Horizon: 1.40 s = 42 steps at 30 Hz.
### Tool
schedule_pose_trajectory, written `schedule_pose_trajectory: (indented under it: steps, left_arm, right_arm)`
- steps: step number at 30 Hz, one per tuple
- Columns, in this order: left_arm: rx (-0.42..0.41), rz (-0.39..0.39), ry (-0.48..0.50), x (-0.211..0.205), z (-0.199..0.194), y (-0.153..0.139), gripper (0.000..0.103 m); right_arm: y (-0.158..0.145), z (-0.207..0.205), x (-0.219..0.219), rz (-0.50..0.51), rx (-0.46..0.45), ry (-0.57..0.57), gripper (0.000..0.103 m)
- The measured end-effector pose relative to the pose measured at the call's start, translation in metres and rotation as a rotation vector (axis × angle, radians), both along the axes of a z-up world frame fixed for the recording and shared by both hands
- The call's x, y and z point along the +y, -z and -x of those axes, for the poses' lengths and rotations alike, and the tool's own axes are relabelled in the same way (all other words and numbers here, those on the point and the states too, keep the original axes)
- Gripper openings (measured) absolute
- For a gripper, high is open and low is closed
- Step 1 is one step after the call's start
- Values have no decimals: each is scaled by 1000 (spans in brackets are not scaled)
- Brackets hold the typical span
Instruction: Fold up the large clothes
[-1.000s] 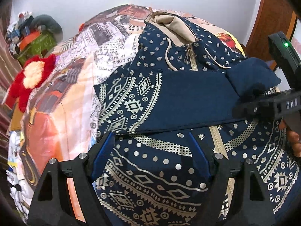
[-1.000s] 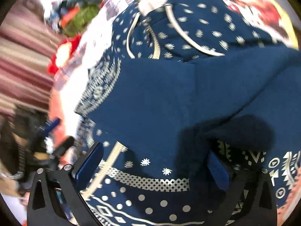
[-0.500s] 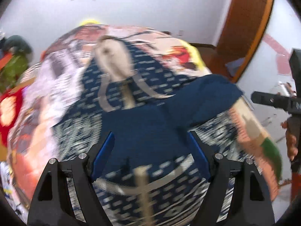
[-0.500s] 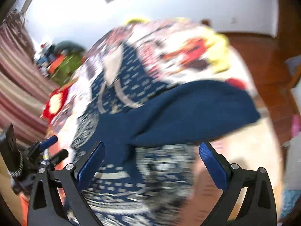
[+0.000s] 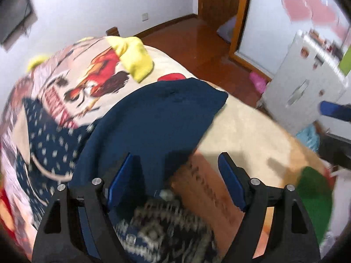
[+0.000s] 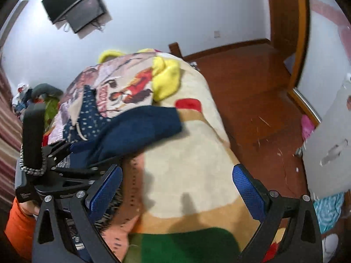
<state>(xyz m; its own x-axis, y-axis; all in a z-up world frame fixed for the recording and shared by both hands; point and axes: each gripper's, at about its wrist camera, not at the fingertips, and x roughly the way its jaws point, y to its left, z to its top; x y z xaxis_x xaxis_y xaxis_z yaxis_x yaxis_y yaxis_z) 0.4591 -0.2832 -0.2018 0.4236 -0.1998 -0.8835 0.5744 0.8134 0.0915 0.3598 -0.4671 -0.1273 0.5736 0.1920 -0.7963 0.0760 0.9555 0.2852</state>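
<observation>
Navy patterned hoodie (image 5: 153, 118) lies on the bed (image 5: 245, 129), plain sleeve folded across it. Left hand-held gripper (image 5: 175, 177) spread above sleeve, pinching nothing. Right hand-held gripper (image 6: 175, 188) spread wide over blanket, empty.

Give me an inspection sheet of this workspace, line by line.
Surface: bed with printed blanket.
Job's things: navy patterned hoodie on the bed, plain sleeve lying out toward the bed's edge.
Clutter: yellow cloth on the blanket; clothes pile past the bed.
Grippers: left gripper open, over the hoodie's edge; right gripper open, over bare blanket, holding nothing.
Cables: wires hang under the wall screen.
Surroundings: wooden floor, white cabinet, door frame.
</observation>
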Motion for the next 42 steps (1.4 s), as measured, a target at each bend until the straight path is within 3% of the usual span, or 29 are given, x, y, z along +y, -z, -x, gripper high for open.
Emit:
schedule_pose_trajectory:
  steps: [1, 3, 4, 6, 7, 13, 17, 23, 29, 36, 39, 42]
  left_arm:
    - [-19, -34, 8, -7, -2, 6, 75]
    - [-61, -88, 22, -15, -6, 16, 50]
    - [-76, -103, 25, -17, -6, 18, 44]
    - [-99, -90, 28, -16, -7, 16, 16]
    - [-98, -71, 26, -14, -7, 13, 10]
    - [-153, 79, -50, 32, -1, -45, 6]
    - [-190, 171, -137, 100, 3, -94, 6]
    - [-248, 151, -298, 203, 12, -119, 6]
    - [-207, 103, -453, 304, 26, -94, 5]
    - [-82, 75, -620, 391, 49, -19, 1]
    - [33, 96, -665, 417, 56, 17, 1]
    - [116, 177, -662, 422, 62, 30, 1]
  right_arm:
    - [4, 0, -4, -6, 6, 7, 101]
    - [10, -1, -8, -26, 13, 20, 101]
    - [13, -2, -7, -34, 16, 24, 101]
    - [19, -1, -8, -48, 23, 30, 101]
    - [22, -2, -6, -49, 27, 33, 101]
    - [30, -11, 10, -9, 55, 10, 101]
    - [29, -23, 38, 40, 49, -49, 101]
    - [24, -40, 91, 88, 32, -153, 100]
    - [35, -69, 152, 192, 53, -255, 101]
    - [91, -93, 207, 440, 166, -360, 101]
    - [95, -94, 207, 447, 166, -356, 102]
    - [97, -96, 198, 392, 204, -329, 103]
